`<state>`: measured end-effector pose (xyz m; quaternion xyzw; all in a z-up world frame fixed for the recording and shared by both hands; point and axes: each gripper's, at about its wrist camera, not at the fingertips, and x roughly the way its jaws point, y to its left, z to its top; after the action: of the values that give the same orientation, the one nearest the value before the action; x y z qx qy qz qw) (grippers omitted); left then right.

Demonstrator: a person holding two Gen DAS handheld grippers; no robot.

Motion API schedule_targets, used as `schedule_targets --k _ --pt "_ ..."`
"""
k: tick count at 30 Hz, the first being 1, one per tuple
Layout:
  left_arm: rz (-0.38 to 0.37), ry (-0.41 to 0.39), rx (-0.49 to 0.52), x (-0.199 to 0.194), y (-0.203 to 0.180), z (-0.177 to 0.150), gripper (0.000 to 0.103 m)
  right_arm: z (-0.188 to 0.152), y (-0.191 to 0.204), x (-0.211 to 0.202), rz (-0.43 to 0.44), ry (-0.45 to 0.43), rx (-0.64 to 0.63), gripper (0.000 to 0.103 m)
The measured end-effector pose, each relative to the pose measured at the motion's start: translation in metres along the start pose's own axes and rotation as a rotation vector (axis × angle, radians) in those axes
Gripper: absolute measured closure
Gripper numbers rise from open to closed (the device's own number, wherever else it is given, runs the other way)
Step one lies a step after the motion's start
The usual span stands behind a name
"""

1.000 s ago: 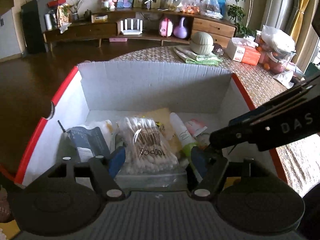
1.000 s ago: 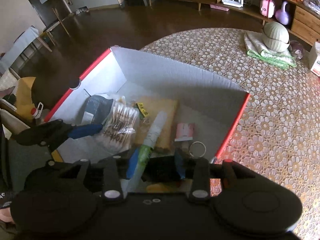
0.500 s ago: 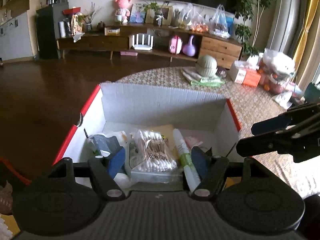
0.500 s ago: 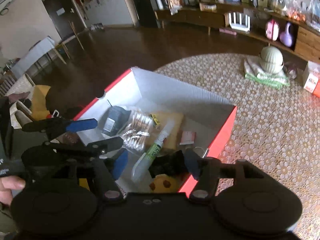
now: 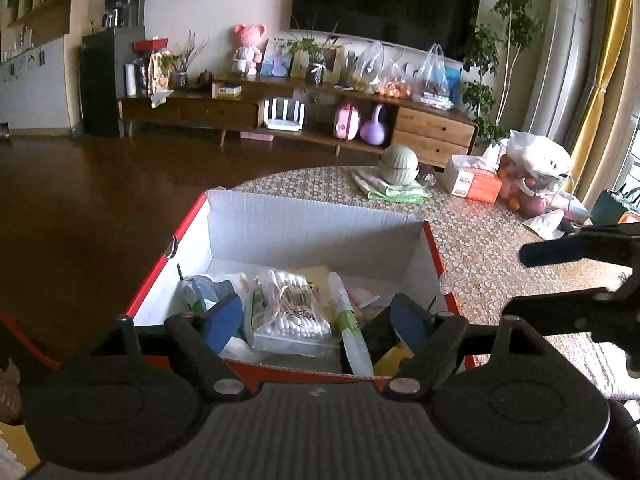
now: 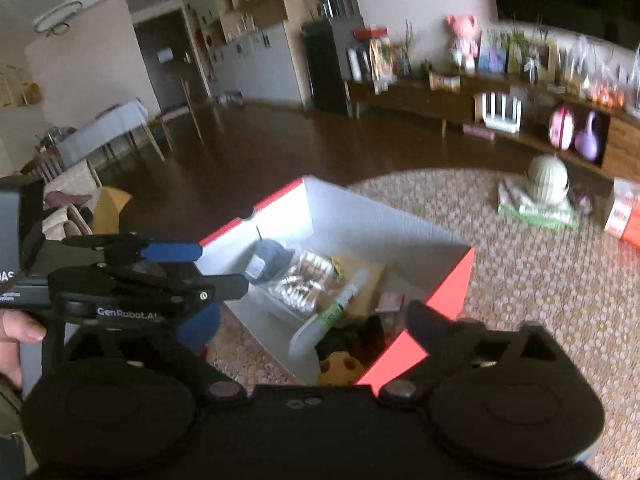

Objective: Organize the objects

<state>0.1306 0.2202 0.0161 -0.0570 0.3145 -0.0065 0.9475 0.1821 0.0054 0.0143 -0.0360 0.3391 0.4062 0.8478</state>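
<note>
Round tabletop with a floral-patterned cover, bearing a red-sided cardboard box that holds a bag of cotton swabs and a white-green tube; left gripper and right gripper hover above its near edge, both wide open and empty
</note>
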Motion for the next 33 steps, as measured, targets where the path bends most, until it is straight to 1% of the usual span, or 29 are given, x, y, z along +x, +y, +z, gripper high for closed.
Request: schedule_targets --k 1,6,7,8,10,15,19,24,27,29,33 --pt "0.005 -0.004 -0.003 -0.002 0.0 -0.002 0.017 -0.002 0.002 -0.004 0.001 -0.016 -0.012 0.0" --pt "0.013 -0.009 -0.031 -0.009 -0.003 -0.009 0.015 -0.013 0.003 -0.016 -0.005 -0.055 -0.022 0.0" --pt "0.013 -0.009 -0.03 -0.01 -0.004 -0.011 0.009 -0.016 0.003 -0.018 -0.009 -0.06 -0.02 0.0" --pt "0.015 -0.01 -0.03 -0.01 -0.005 -0.013 0.0 -0.018 0.002 -0.02 -0.017 -0.064 -0.02 0.0" --pt "0.006 -0.016 -0.041 -0.012 -0.007 -0.018 0.0 -0.024 0.0 -0.026 -0.028 -0.08 -0.025 0.0" --pt "0.018 -0.025 -0.053 -0.019 -0.014 -0.027 0.0 -0.034 -0.005 -0.038 -0.056 -0.113 -0.024 0.0" --pt "0.044 -0.051 -0.044 -0.028 -0.027 -0.034 0.0 -0.042 -0.003 -0.048 -0.055 -0.141 -0.045 0.0" --pt "0.07 -0.089 -0.038 -0.041 -0.042 -0.04 0.0 -0.052 0.004 -0.056 -0.063 -0.154 -0.091 0.0" --pt "0.103 -0.107 -0.029 -0.047 -0.049 -0.04 0.0 -0.058 0.009 -0.06 -0.067 -0.167 -0.118 0.0" --pt "0.087 -0.119 -0.027 -0.052 -0.052 -0.039 0.0 -0.061 0.011 -0.062 -0.068 -0.174 -0.124 0.0" --pt "0.102 -0.139 -0.02 -0.06 -0.059 -0.037 0.0 -0.064 0.009 -0.067 -0.064 -0.186 -0.112 0.0"
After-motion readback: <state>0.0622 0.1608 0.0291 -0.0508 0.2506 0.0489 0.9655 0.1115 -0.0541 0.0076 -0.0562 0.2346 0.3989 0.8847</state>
